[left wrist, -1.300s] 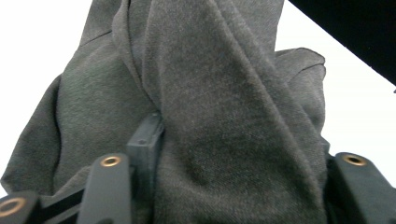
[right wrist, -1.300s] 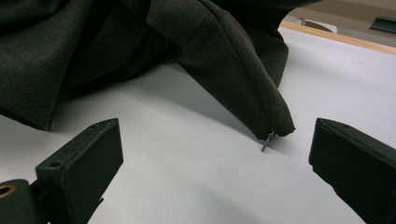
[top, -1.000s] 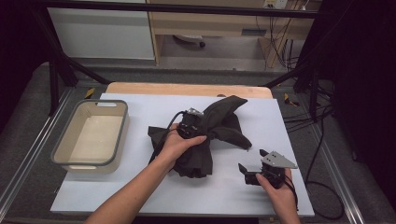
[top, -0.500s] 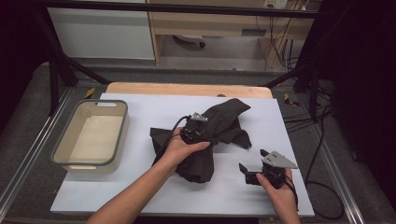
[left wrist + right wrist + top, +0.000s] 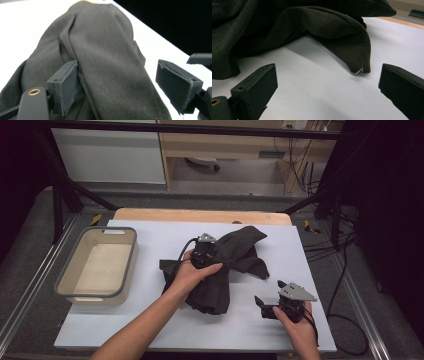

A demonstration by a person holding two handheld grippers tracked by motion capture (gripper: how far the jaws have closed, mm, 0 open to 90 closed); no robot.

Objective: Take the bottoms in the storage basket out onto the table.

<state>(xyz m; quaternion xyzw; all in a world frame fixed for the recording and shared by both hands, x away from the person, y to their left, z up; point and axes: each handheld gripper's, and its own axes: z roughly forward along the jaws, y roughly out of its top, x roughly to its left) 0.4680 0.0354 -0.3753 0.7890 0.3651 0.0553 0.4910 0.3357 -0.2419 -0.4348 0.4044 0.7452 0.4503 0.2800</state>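
A dark grey cloth lies crumpled in the middle of the white table. My left gripper rests on top of it, held by a hand. In the left gripper view the left gripper is open, and a raised fold of the cloth runs between its jaws and touches the left pad. My right gripper sits low on the table at the front right, open, apart from the cloth. In the right gripper view the right gripper faces a hemmed cloth corner with bare table between its jaws.
A grey-rimmed empty bin stands at the left side of the table. A wooden board edge runs along the back. Cables hang off the right side.
The left hand and its gripper shifted slightly on the cloth, and the cloth's folds moved a little with it. The right gripper has stayed in place.
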